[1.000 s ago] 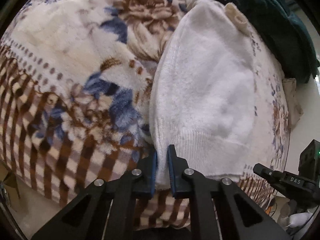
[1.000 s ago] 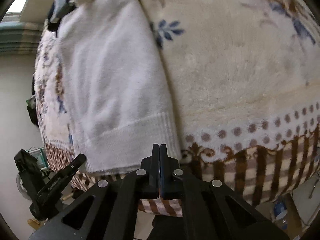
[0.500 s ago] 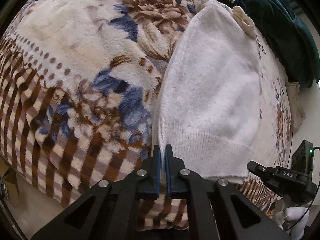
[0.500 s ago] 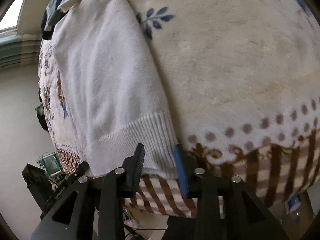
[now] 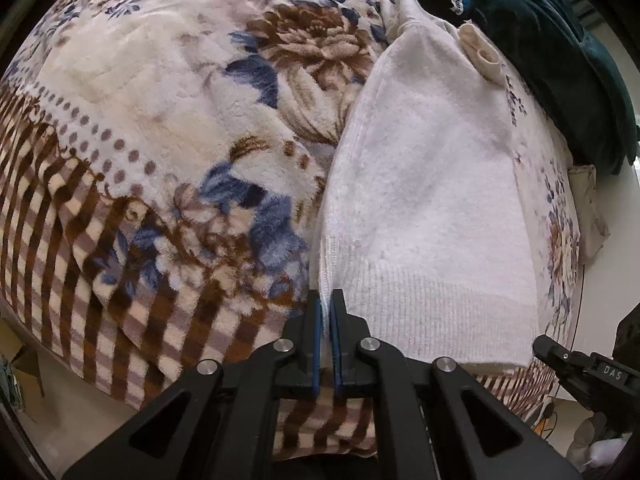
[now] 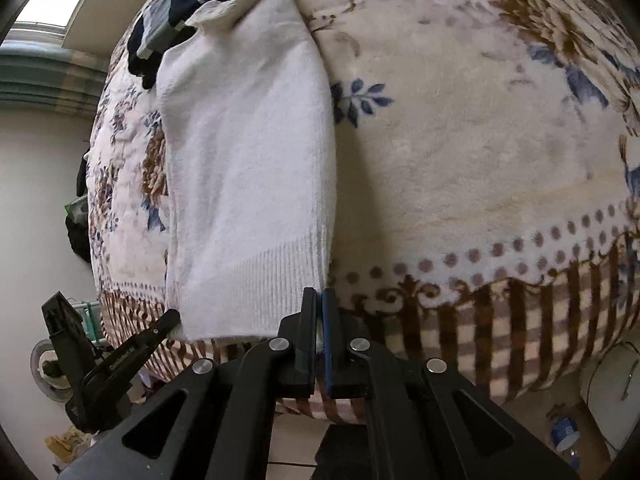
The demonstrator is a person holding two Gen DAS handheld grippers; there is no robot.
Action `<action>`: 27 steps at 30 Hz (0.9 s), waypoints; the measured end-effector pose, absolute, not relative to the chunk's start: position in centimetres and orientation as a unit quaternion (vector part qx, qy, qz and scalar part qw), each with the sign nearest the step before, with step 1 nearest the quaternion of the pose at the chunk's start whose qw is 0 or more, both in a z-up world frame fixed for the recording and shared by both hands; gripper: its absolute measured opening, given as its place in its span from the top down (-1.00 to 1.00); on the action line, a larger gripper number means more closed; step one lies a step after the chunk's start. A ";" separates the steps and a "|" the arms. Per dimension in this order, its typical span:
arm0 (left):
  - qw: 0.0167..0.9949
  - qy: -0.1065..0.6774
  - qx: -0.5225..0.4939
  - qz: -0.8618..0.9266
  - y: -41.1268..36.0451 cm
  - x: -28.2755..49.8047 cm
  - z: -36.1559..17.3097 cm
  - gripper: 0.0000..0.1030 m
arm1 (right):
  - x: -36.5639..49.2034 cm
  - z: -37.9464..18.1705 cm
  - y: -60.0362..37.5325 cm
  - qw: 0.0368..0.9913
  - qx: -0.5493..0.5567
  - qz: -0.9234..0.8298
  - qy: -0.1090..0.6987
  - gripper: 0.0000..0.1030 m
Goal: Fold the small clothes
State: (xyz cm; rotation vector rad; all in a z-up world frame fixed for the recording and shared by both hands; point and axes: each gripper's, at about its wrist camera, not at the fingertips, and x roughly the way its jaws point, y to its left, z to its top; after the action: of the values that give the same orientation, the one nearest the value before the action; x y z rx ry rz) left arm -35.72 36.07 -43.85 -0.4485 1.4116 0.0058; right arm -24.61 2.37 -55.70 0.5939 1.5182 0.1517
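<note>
A white knitted sweater point(image 5: 432, 184) lies lengthwise on a floral plush blanket point(image 5: 160, 112), its ribbed hem toward me. My left gripper point(image 5: 327, 304) is shut on the hem's left corner. In the right wrist view the same sweater point(image 6: 248, 168) runs up the left half, and my right gripper point(image 6: 319, 308) is shut on the hem's right corner. Each gripper shows at the edge of the other view: the right one point(image 5: 576, 364) and the left one point(image 6: 120, 356).
The blanket point(image 6: 480, 140) covers a bed whose striped border hangs over the near edge. A dark teal garment point(image 5: 560, 60) and other dark clothes point(image 6: 172, 28) lie at the bed's far end. The floor below holds a blue bottle point(image 6: 564, 436).
My left gripper closed from a narrow gap onto the hem's left corner. My right gripper opened, moved to the hem's right corner, then closed on it.
</note>
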 end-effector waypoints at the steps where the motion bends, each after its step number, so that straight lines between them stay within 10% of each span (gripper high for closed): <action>1: 0.738 0.643 -0.206 0.002 36.0 -35.8 -43.9 0.95 | -24.4 -55.8 2.5 0.676 0.274 0.067 0.680 0.95; 21: 0.691 0.683 -0.235 -0.011 37.2 -36.6 -48.0 0.90 | -25.0 -63.9 3.6 0.620 0.248 0.052 0.743 0.93; 24: 0.682 0.676 -0.279 -0.015 38.7 -36.4 -47.2 0.54 | -24.4 -64.4 2.5 0.588 0.290 0.074 0.751 0.83; 27: 0.690 0.649 -0.320 -0.021 39.7 -36.1 -46.6 -0.20 | -23.7 -63.8 0.7 0.597 0.315 0.093 0.732 -0.04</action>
State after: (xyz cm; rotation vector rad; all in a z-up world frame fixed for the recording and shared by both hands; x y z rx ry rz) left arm -36.15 39.72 -46.63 -0.7151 1.4503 -0.0477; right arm -23.68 0.74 -63.83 0.7313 1.6977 0.2168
